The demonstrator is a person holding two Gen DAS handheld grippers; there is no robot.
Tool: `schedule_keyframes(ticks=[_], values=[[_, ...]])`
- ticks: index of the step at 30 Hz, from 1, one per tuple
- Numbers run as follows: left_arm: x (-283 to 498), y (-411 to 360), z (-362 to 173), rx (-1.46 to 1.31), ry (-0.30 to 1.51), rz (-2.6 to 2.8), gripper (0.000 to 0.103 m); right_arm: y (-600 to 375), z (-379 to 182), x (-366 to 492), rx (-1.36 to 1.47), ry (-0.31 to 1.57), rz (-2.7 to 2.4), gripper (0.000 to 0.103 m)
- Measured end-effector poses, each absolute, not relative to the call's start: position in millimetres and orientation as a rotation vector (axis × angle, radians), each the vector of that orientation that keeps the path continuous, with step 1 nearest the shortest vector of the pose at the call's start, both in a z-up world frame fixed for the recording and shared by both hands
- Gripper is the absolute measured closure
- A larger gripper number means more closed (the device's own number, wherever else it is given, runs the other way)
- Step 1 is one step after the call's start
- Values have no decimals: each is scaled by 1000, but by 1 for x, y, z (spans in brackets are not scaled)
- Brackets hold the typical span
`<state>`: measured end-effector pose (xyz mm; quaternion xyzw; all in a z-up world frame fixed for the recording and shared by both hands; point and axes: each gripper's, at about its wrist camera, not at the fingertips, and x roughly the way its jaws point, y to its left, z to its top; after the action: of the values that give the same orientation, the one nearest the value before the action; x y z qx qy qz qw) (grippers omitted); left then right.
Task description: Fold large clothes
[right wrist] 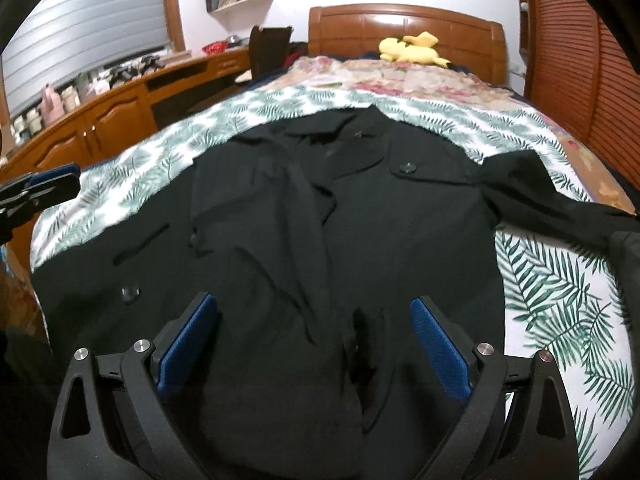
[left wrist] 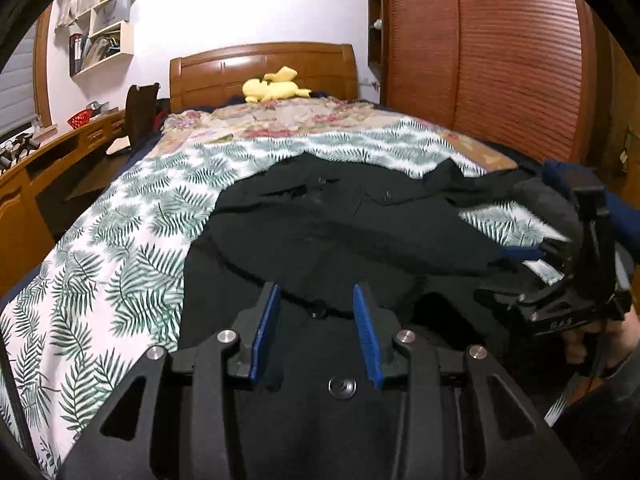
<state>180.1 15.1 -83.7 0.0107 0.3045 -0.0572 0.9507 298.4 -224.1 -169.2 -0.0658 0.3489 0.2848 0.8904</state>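
Coat (right wrist: 320, 208): we are seeing it lying spread on the bedspread (right wrist: 560, 300).
Plush toy (right wrist: 412, 50): sitting behind it, against the headboard (right wrist: 404, 26).
Desk (right wrist: 120, 104): standing left of the bed.
Wardrobe (left wrist: 500, 60): standing right.

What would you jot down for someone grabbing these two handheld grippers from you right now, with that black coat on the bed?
Left gripper: jaws partly open, nothing between them, over the coat's near edge.
Right gripper: jaws wide open, empty, over the coat's lower front.
Black coat: lies front up on the leaf-print sheet, collar toward the headboard; one sleeve stretches out to the side, the other appears laid over the front.
Done: coat spread out, possibly one sleeve folded in.
Left: bring in the outstretched sleeve, then fold the body.
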Motion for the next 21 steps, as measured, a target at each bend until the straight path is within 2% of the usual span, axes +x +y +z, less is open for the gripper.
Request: schedule_keyframes(ticks=[7,11,17,19,21], values=[[173,7,-94,-12,629,-196,66,-240,-172,289,-137,736,585,5],[172,1,-95,-30,610,-194,66,-255,-174,286,-115,755,593,11],[177,-9,-100,-15,588,-166,66,-270,-177,283,-98,770,594,14],[179,-11,-101,-18,588,-171,66,-271,-180,283,-97,779,596,17],[181,-14,-102,-22,593,-176,66,-273,-184,284,-83,798,613,27]])
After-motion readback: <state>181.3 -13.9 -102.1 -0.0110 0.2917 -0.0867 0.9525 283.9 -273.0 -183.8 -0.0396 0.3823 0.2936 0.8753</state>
